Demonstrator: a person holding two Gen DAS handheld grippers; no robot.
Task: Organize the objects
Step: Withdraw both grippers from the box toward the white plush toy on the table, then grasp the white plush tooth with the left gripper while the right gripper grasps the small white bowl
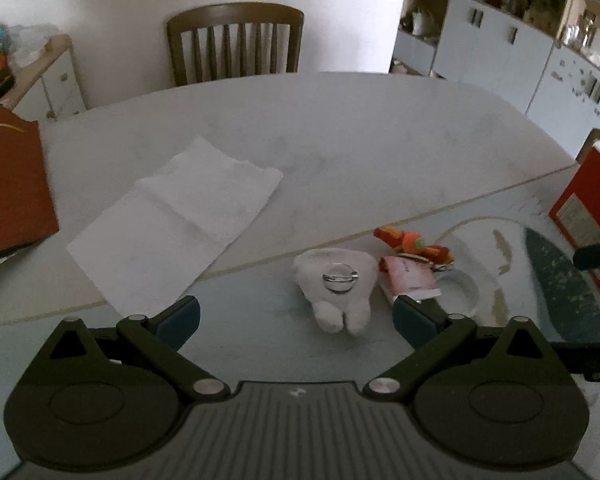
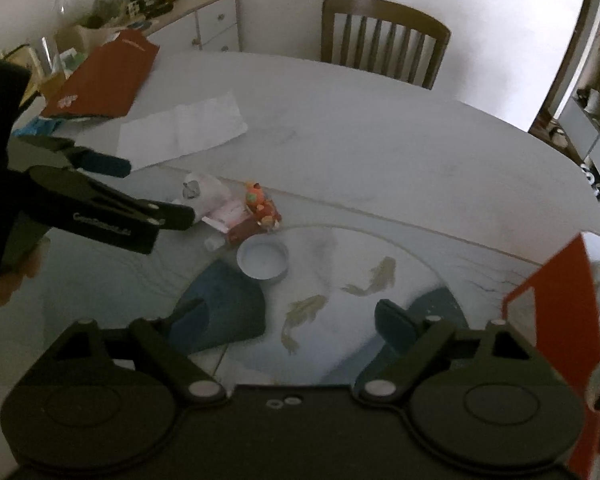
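- Our left gripper (image 1: 296, 320) is spread wide, with nothing between its blue pads (image 1: 180, 320); it hangs low over the table (image 1: 340, 128), just short of the white plush (image 1: 336, 292).
- The plush lies back-side up, a round pin clasp on it; from the right wrist view the left gripper's arm covers most of it.
- Just right of the plush: a pink packet (image 1: 410, 278), its near end cut off behind the gripper's right pad, and an orange toy (image 1: 414, 244) touching it on the far side. The print on the packet is too blurred to read.
- A small white dish (image 2: 262, 261) sits beside the packet on the fish-pattern mat (image 2: 340, 272).
- Our right gripper (image 2: 290, 320) is also wide open and empty, above the mat and well back from the cluster.
- A paper towel (image 1: 172, 224) lies flat, far-left of the plush.
- A red box (image 2: 556, 312) is cut off at the right edge; possibly a carton, we cannot tell.
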